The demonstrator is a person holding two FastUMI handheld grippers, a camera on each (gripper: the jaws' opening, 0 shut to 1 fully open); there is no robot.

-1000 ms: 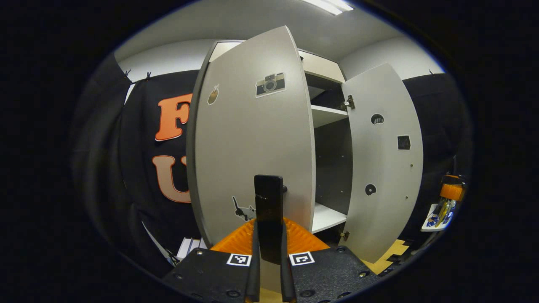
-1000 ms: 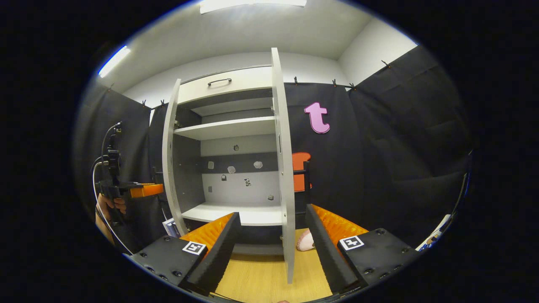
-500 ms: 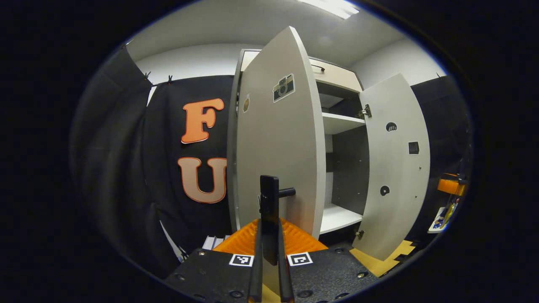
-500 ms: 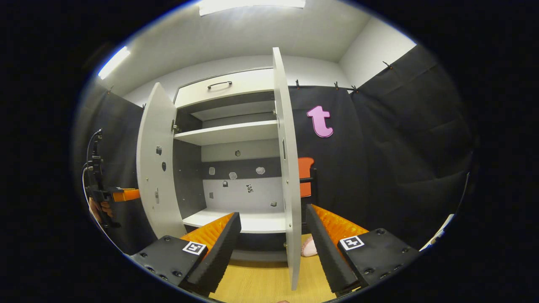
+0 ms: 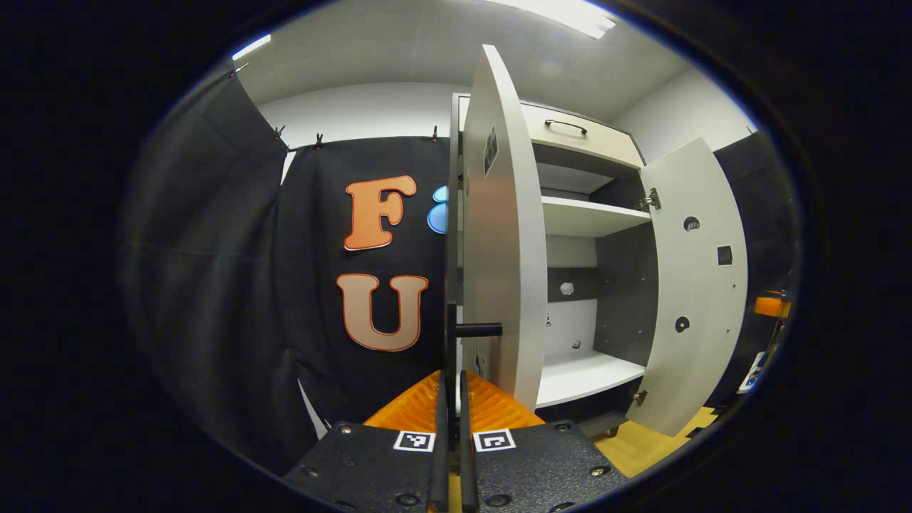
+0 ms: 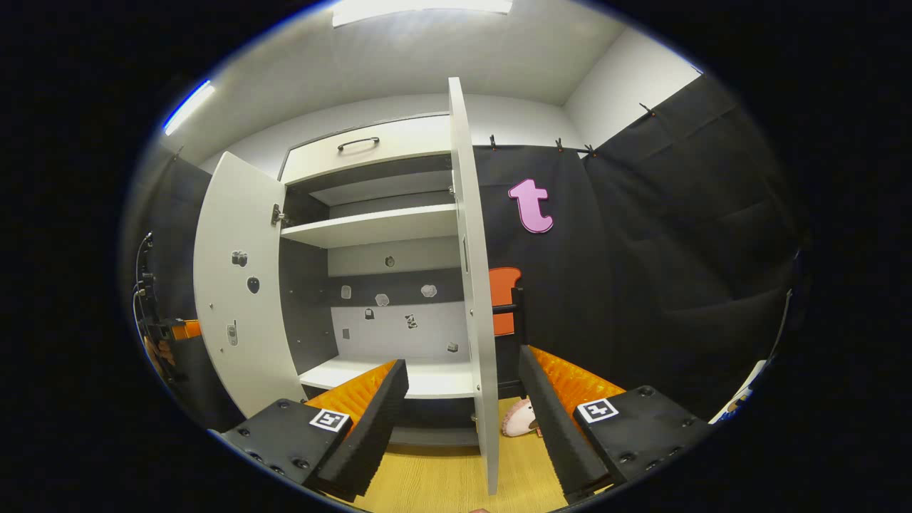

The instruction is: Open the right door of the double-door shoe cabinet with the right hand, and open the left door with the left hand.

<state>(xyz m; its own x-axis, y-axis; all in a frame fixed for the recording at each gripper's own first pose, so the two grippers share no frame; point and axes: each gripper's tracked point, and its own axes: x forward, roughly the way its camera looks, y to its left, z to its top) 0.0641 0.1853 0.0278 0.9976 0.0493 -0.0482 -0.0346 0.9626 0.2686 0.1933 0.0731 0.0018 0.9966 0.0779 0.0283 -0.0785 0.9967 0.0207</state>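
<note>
A: What do the left gripper's (image 5: pixel 452 399) fingers hold?
B: They are pressed together on the black handle (image 5: pixel 456 335) at the free edge of the left door (image 5: pixel 502 235), which stands swung wide from the shoe cabinet (image 5: pixel 591 214).

A: And the right gripper (image 6: pixel 463 399)?
B: Its fingers are spread wide, holding nothing; the right door's (image 6: pixel 472 285) free edge stands edge-on between them, and whether either finger touches it cannot be told. A pink object (image 6: pixel 519 419) lies on the wooden floor (image 6: pixel 442 477).
</note>
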